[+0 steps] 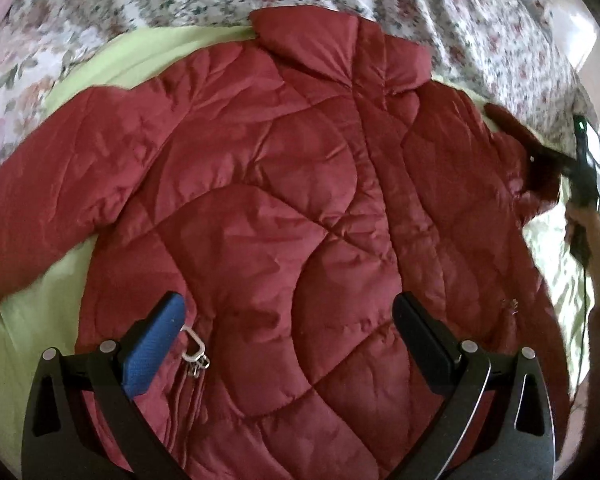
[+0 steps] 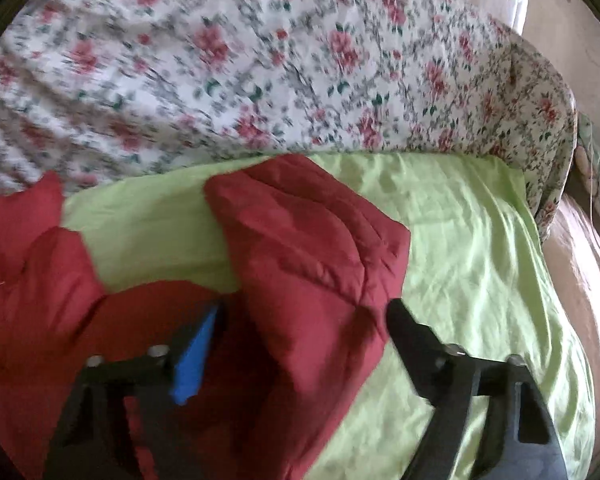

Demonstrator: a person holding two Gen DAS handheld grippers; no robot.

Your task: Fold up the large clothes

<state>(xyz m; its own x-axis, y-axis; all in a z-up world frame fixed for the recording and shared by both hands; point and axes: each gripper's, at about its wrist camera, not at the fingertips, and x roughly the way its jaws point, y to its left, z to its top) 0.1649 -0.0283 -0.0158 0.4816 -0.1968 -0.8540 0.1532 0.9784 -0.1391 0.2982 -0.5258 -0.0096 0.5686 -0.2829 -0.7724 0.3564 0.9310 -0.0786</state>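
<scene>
We are looking down on a bed whose flowered bedspread (image 1: 148, 4) is lying behind a light green sheet (image 1: 28, 320); on that sheet a red quilted jacket (image 1: 284, 184) is lying spread flat, collar toward the flowered cloth and one sleeve reaching out to the left edge of the left wrist view; the jacket's body is filling the space below and ahead of our left gripper (image 1: 288, 328), which is hovering over the hem area with its jaws standing wide and nothing between them; a small metal zipper pull (image 1: 194, 350) is lying just beside its blue-padded finger. In the right wrist view, the jacket's other sleeve (image 2: 312, 256) is lying bunched on the sheet, and our right gripper (image 2: 300, 324) is sitting astride it, jaws partly apart with the sleeve between them; the view is blurred, so we cannot tell whether the pads are pressing on the fabric.
</scene>
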